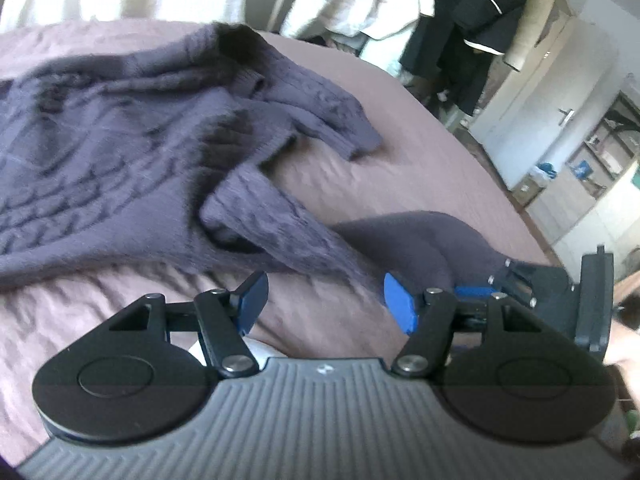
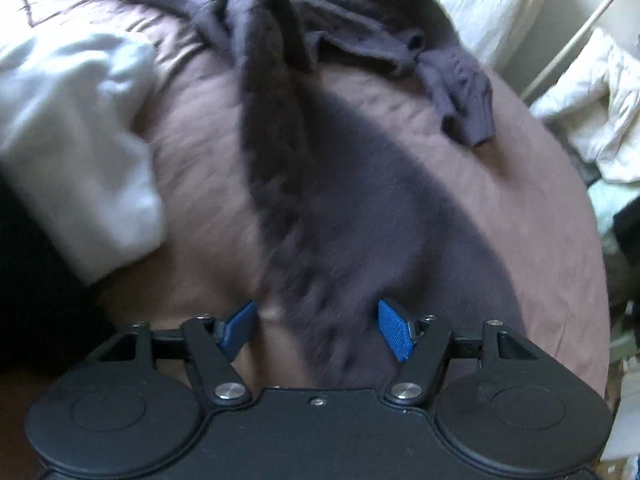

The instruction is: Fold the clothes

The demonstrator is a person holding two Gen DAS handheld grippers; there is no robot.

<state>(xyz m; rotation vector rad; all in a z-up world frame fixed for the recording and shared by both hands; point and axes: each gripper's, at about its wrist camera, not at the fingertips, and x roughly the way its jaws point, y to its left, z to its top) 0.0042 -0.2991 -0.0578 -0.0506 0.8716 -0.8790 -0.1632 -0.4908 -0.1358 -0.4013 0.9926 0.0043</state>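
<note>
A dark purple cable-knit sweater lies crumpled on the mauve bedspread. One sleeve runs from its body toward my left gripper, which hovers open just short of the sleeve's end with bedspread between its blue pads. In the right wrist view the same sleeve stretches down the bed, blurred, and ends between the blue pads of my right gripper. That gripper is open, its pads apart from the knit. The other sleeve lies bunched at the upper right. The right gripper also shows at the left view's right edge.
A white pillow or duvet lies left of the sleeve, and rumpled white bedding sits off the bed's right side. Dark and white clothes hang beyond the bed, near a white door. Bare bedspread lies right of the sleeve.
</note>
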